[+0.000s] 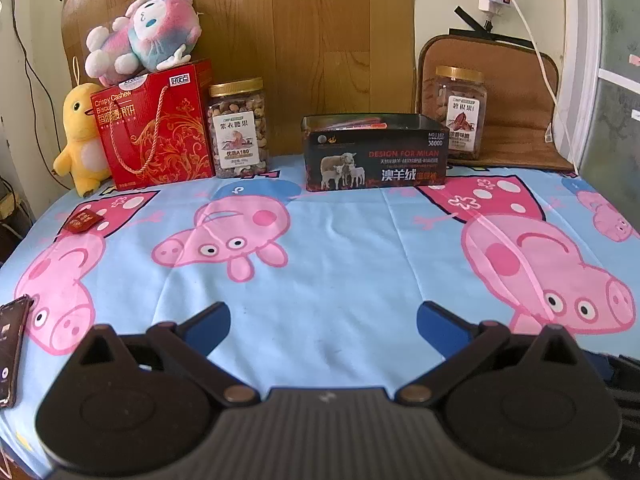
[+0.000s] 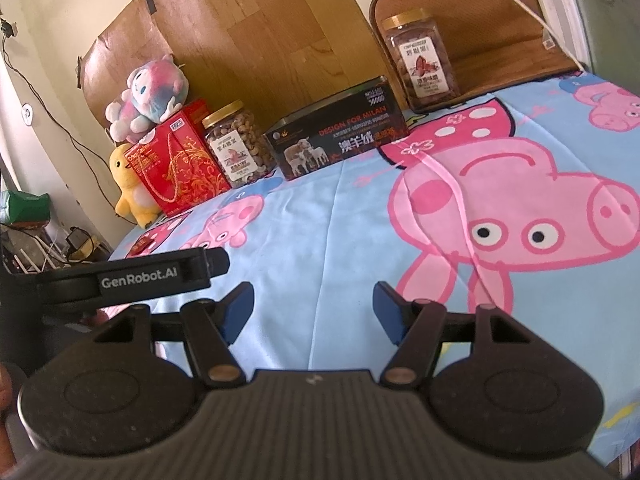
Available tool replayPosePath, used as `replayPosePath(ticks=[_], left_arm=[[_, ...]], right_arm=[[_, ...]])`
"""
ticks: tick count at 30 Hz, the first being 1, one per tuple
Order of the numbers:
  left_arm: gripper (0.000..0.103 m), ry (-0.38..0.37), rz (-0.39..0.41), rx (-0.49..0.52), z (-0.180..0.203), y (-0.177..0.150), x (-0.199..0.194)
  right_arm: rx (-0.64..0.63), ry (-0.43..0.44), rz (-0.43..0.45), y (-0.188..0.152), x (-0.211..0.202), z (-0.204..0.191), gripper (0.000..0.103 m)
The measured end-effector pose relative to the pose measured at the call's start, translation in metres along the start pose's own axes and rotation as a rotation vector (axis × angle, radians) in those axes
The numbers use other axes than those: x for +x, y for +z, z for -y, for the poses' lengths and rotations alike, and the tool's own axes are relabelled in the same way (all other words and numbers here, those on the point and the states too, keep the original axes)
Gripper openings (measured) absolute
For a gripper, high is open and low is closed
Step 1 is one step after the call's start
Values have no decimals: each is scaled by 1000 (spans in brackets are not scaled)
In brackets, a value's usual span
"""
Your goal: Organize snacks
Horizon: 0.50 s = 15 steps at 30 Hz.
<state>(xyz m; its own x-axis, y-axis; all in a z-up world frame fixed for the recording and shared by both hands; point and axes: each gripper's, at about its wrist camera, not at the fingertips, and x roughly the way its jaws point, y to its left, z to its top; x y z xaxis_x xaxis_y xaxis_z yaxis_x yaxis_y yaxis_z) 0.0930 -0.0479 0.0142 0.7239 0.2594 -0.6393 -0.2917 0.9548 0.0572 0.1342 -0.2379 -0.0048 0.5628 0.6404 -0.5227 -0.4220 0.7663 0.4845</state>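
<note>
While both grippers hover empty above the near edge of the bed, every snack item sits well apart from them along the far edge, so the hazards here concern the reach rather than any present grasp. The bed cover (image 1: 340,240) is soft, creased cloth; a tall item set down on a fold may tip. The red gift box (image 1: 160,128) at the far left corner carries a pink plush toy (image 1: 144,38) on its lid and has a yellow plush duck (image 1: 82,136) just beside it; lifting or nudging the box would probably unseat the toy. The open black tin (image 1: 374,152) stands at the middle of the far edge with packets visible inside; its thin rim and smooth walls invite slipping if pinched off-centre. The nut jar (image 1: 239,128) touches or nearly touches the gift box, leaving little finger clearance on that side. The second jar (image 1: 460,112) stands on a brown mat (image 1: 520,92) at the far right corner, under a hanging white cable (image 1: 532,40) that a raised arm could snag. A small red packet (image 1: 83,222) lies flat near the left edge and could be pushed off. A phone (image 1: 12,344) rests at the near left corner, within sweep of the left gripper (image 1: 323,322), whose jaws are spread wide; the right gripper (image 2: 314,306) is likewise released.
</note>
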Motion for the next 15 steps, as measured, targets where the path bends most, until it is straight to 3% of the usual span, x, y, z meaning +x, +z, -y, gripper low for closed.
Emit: replayPosePath(ticks=[15], left_arm=[[103, -20, 23, -2, 1, -2, -4]], right_arm=[[38, -33, 29, -1, -2, 3, 68]])
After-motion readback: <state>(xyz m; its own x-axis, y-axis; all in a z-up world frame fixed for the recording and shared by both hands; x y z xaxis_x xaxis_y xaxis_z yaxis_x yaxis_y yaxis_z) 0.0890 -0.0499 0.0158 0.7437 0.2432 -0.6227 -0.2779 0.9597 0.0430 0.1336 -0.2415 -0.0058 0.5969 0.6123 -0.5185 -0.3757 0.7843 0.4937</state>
